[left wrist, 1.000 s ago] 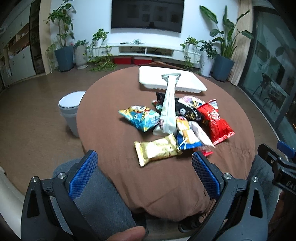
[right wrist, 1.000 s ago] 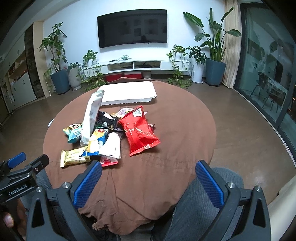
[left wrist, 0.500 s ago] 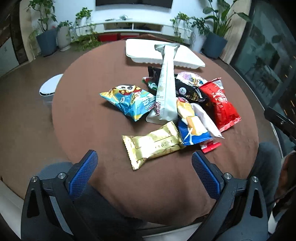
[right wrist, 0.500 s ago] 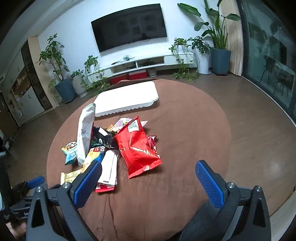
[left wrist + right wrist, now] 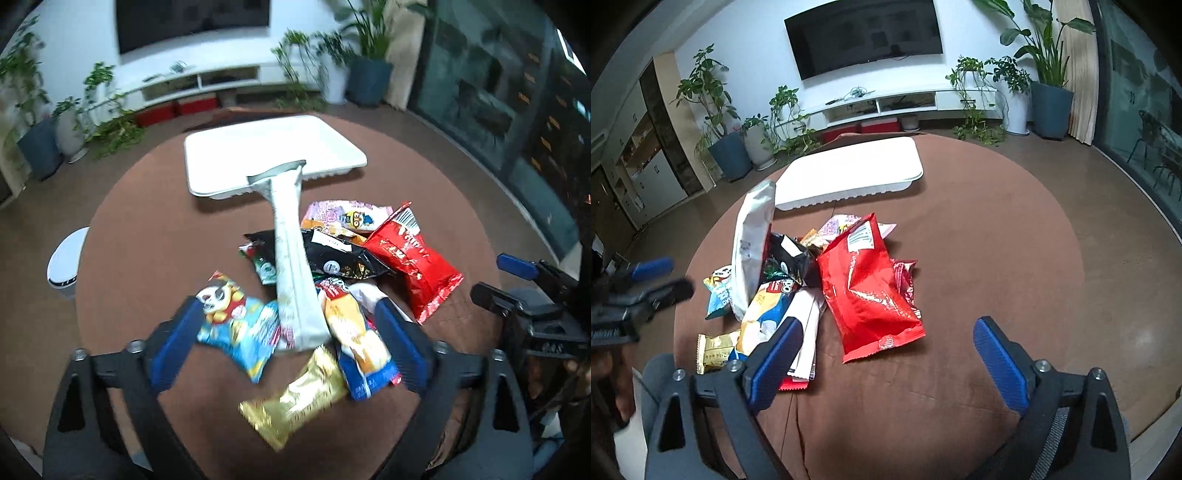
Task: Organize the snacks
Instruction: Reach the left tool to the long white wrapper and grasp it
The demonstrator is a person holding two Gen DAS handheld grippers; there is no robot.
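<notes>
A heap of snack packs lies mid-table: a tall silver pouch [image 5: 291, 258] standing up, a blue panda bag [image 5: 236, 328], a gold bar [image 5: 295, 402], an orange-and-blue bag [image 5: 354, 339], a black bag [image 5: 340, 258] and a red bag [image 5: 410, 262]. A white tray [image 5: 273, 147] sits behind them. My left gripper [image 5: 288, 343] hovers over the near side of the heap, jaws closing, pads touching nothing. My right gripper [image 5: 886, 365] is just short of the red bag [image 5: 868, 288], jaws closing over bare cloth. The silver pouch [image 5: 753, 243] and the tray [image 5: 849, 177] also show there.
The round table wears a brown cloth [image 5: 979, 258]. A white stool [image 5: 64, 258] stands by its left edge. Each gripper shows in the other's view: the right gripper [image 5: 524, 295], the left gripper [image 5: 646, 288]. Plants and a TV console line the far wall.
The left gripper has moved forward over the pile and rolled, and its jaws have narrowed. The right gripper has come forward and lower toward the red bag, with its jaws slightly narrower.
</notes>
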